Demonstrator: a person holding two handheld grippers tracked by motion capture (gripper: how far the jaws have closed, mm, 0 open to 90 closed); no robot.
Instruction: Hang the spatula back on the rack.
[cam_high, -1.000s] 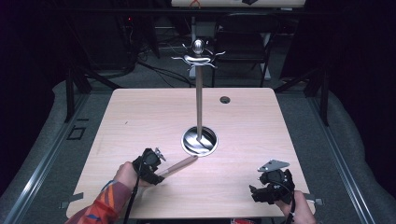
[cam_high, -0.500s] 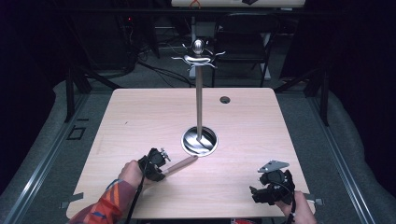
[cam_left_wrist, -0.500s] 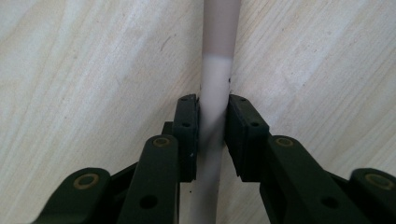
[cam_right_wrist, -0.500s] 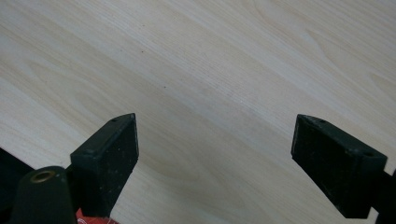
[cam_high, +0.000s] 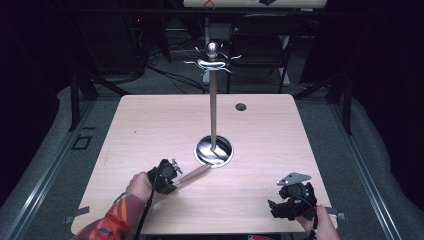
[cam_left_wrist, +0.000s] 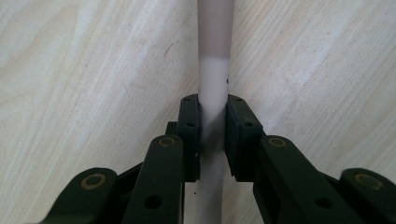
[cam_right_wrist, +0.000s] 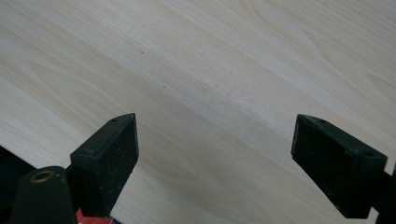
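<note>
High view: the left gripper (cam_high: 172, 174) clamps a rod (cam_high: 192, 174) lying on the table (cam_high: 150, 125), reaching toward the stand (cam_high: 213, 150). Left gripper view: the jaws pinch the rod (cam_left_wrist: 214, 88). Right gripper view: the right gripper (cam_right_wrist: 215, 154) gapes wide over bare wood.

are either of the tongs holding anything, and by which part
The left tongs grip a pale, slim rod-like handle across its shaft, near the whitish end. The right tongs are open and empty.
</note>
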